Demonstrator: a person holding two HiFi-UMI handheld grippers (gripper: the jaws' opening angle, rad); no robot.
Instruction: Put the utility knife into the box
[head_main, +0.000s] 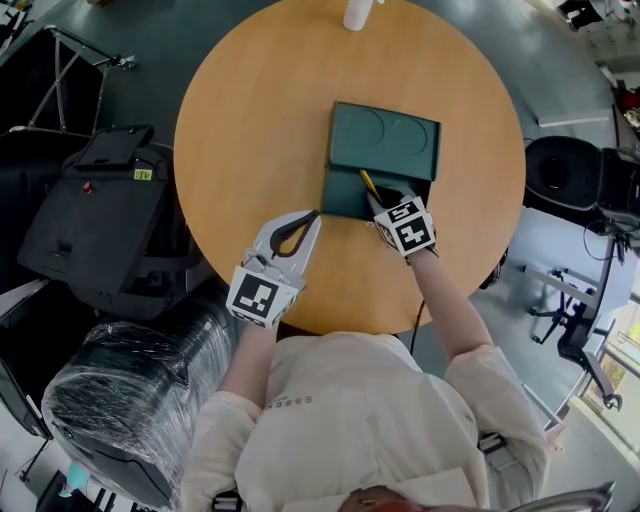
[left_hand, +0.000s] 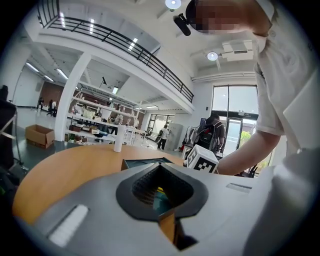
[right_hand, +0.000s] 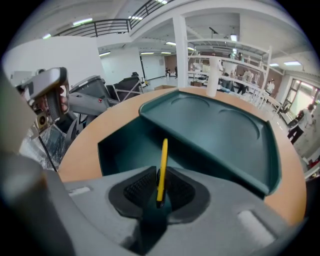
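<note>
1. Left gripper (head_main: 312, 216): yours, nearest item. Its fingers are pressed together on nothing. It hangs over the near edge of the surface (head_main: 250, 120), just short of the box.

2. Right gripper (right_hand: 160, 187): fingers clamped on one end of the utility knife (right_hand: 163, 162). You hold it at the near right side of the box.

3. Utility knife: yellow and slim, with its thin edge toward the right gripper view. It stands out from the fingers over the open base. Whether its far end touches the bottom cannot be told. It is probably light and stiff, with a smooth casing that may swivel in an end-grip. A hold on the flat sides near mid-body, away from the blade end, looks safer. Lower it before letting go, since a drop could skid.

4. Box (right_hand: 122, 145): dark green, with an empty base.

5. Lid (right_hand: 220, 127): thrown back flat beyond the base, with two round recesses.

6. Bottle (head_main: 355, 12): white, at the far edge of the surface, well apart from the box.
</note>
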